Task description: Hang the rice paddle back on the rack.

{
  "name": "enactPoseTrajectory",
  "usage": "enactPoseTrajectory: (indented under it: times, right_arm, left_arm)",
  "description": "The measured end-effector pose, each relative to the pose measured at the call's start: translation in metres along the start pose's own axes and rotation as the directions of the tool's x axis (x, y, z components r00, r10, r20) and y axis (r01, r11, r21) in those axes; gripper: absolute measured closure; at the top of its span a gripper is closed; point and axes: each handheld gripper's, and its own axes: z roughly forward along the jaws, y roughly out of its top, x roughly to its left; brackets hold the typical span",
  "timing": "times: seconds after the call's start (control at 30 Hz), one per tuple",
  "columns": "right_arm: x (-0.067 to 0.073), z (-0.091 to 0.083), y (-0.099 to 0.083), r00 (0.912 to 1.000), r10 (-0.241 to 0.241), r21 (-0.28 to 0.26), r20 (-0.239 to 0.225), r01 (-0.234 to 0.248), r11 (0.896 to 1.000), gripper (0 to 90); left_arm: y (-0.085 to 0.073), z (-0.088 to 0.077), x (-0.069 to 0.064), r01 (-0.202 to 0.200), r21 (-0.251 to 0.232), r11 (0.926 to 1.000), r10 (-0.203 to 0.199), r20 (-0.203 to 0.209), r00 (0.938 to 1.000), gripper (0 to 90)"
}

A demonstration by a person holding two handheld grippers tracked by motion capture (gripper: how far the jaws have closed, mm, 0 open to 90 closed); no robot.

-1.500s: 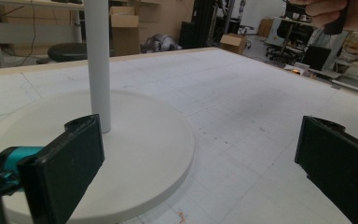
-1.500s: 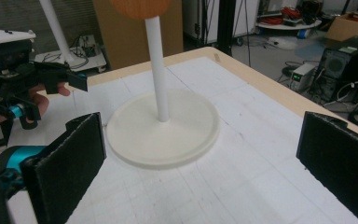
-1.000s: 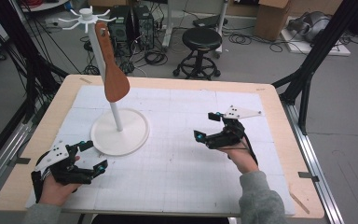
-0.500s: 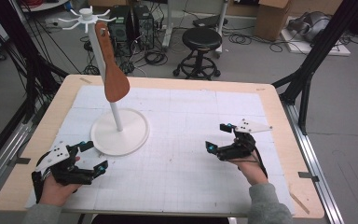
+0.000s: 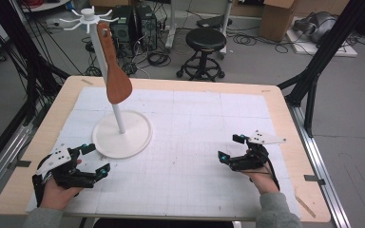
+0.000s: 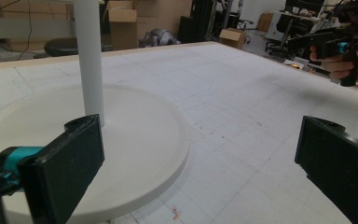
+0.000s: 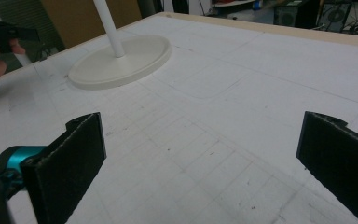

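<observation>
Gridded white mat [image 5: 195,123], round stand [image 5: 122,134] — wooden spatula [image 5: 115,71]

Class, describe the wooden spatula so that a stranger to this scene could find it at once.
Start at the table with its white gridded mat, then find the white stand on its left half. The spatula hangs from a hook at the top of the pole, blade down. It is the one brown wooden thing among white parts.

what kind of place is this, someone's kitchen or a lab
Most likely a lab or workshop, not a kitchen: a gridded work table framed by black struts, cables and computer towers on the floor behind it, plus a stool and cardboard boxes.
</observation>
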Motion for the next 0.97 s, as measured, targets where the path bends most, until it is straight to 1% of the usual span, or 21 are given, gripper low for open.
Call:
enactPoseTrajectory:
  times: [0.1, 0.2, 0.3, 0.5, 0.57, 0.73, 0.77, 0.87, 0.9, 0.97]
  right_arm:
    - [-0.001, -0.004, -0.004, 1.0, 0.005, -0.01, 0.007, -0.005, 1.0, 0.0]
    - [-0.002, -0.008, -0.009, 0.9996, 0.018, -0.002, 0.019, -0.018, 1.0, 0.0]
    - [-0.003, -0.011, -0.013, 0.9995, 0.011, 0.002, 0.03, -0.011, 1.0, 0.0]
    - [0.003, -0.019, -0.016, 0.9992, -0.005, -0.002, 0.039, 0.005, 1.0, 0.0]
    - [0.004, -0.022, -0.018, 0.9989, -0.017, -0.008, 0.043, 0.017, 1.0, 0.0]
    - [0.002, -0.031, -0.022, 0.9983, -0.006, -0.018, 0.058, 0.007, 1.0, 0.0]
    - [0.002, -0.032, -0.023, 0.9982, 0.007, -0.015, 0.06, -0.006, 1.0, 0.0]
    - [-0.001, -0.03, -0.025, 0.9987, 0.013, -0.002, 0.05, -0.013, 1.0, 0.0]
    - [-0.001, -0.029, -0.026, 0.9989, 0.006, -0.002, 0.046, -0.006, 1.0, 0.0]
    - [0.0, -0.029, -0.025, 0.9994, 0.006, -0.006, 0.034, -0.006, 1.0, 0.0]
  left_arm:
    - [0.0, 0.0, 0.0, 0.002, -0.002, 1.0, -0.002, 0.001, 1.0, 1.8]
    - [0.0, 0.0, 0.0, 0.0, -0.002, 1.0, 0.0, 0.002, 1.0, 1.8]
    - [0.0, -0.001, 0.0, -0.003, -0.003, 1.0, 0.003, 0.001, 1.0, 1.8]
    - [0.001, -0.001, 0.0, 0.0, -0.007, 1.0, 0.0, 0.001, 1.0, 1.8]
    - [0.001, -0.001, 0.0, -0.002, -0.008, 1.0, 0.002, 0.003, 1.0, 1.8]
    - [0.001, -0.001, 0.0, -0.002, -0.01, 0.9999, 0.002, 0.003, 1.0, 1.8]
    - [0.001, -0.002, 0.0, -0.002, -0.01, 1.0, 0.002, 0.001, 1.0, 1.8]
    - [0.002, -0.002, -0.001, 0.001, -0.019, 0.9998, -0.001, 0.002, 1.0, 1.8]
    - [0.002, -0.001, -0.001, 0.003, -0.019, 0.9998, -0.003, 0.0, 1.0, 1.8]
    - [0.002, 0.0, 0.0, 0.0, -0.013, 0.9999, 0.0, -0.004, 1.0, 1.8]
